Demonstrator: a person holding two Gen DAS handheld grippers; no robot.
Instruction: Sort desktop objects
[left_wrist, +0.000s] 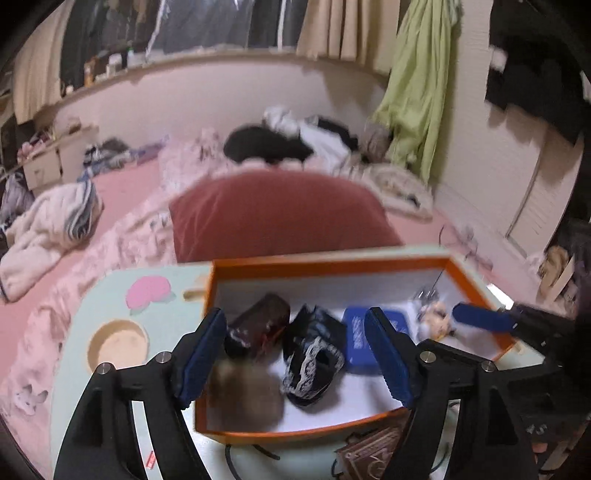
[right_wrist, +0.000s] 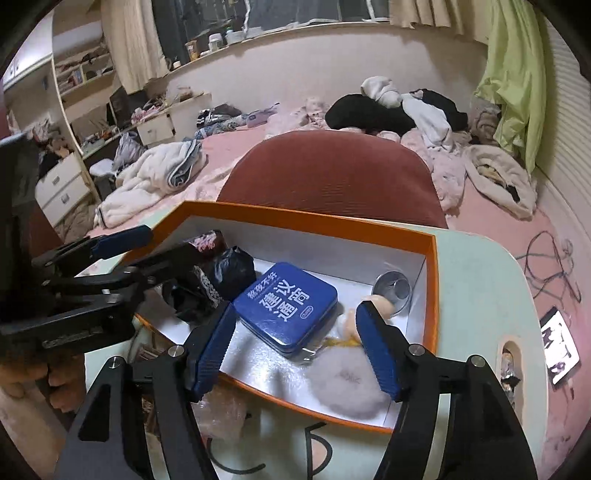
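Left wrist view: left gripper (left_wrist: 295, 356) hovers over the orange box (left_wrist: 332, 263), jaws wide apart, nothing between the pads. The box sits on the pale green lap table (left_wrist: 110, 295). Inside: brown fur pompom (left_wrist: 243, 395) at 7 o'clock near the front wall, dark pouch (left_wrist: 258, 325) at 10, black lace fabric (left_wrist: 314, 354) dead centre, blue tin (left_wrist: 360, 339) at 2. The right gripper's finger (left_wrist: 484, 318) pokes in from 3 o'clock. Blurry frame, so details are soft.

Judgement: the pompom is light and squashy; pinch through its middle, since fur compresses and can slip. The lace is limp, so grab a bunched fold.

Right wrist view: right gripper (right_wrist: 295, 345) is over the box's front edge, jaws apart, holding nothing. The tin (right_wrist: 286, 304) lies flat at 12 o'clock from the pads, white characters on the lid. A grey fluffy puff (right_wrist: 347, 384) sits at 5 against the front wall, a metal cup (right_wrist: 393, 290) on its side at 2. The left gripper (right_wrist: 147, 245) comes in from 9; I cannot tell its jaw state from here.

Judgement: the tin is rigid and slick, probably light; take it across the short edges, not the lid face.
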